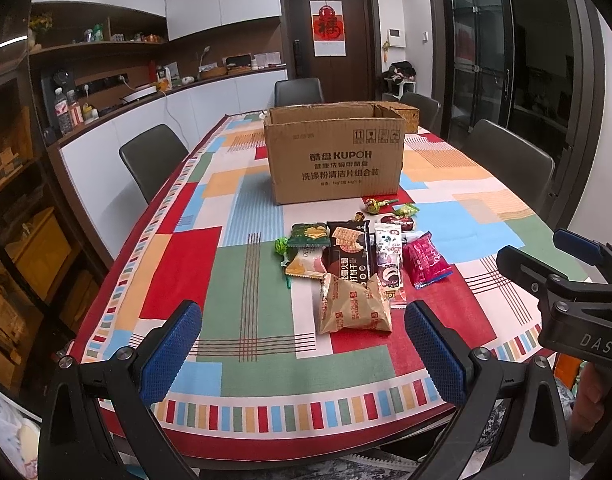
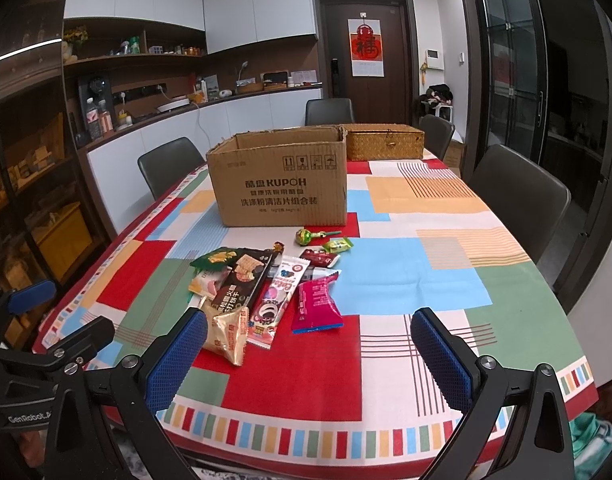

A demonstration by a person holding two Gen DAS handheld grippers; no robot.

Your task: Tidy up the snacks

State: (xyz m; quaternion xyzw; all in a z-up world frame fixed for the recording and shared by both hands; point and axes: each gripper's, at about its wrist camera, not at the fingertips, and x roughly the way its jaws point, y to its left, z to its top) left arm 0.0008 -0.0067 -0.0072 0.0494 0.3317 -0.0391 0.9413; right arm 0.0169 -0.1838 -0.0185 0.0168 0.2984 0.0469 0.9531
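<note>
Here the crinkled gold foil snack packet lies at lower centre of the left view, just ahead of the left gripper, nearer than the right gripper; both jaws stand wide and hold nothing.

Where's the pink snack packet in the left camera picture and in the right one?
Left wrist: pink snack packet right of centre, at the snack pile's right edge.
Right wrist: pink snack packet at centre, also the pile's right edge.
Shared landmark: cardboard box behind the pile.
</note>
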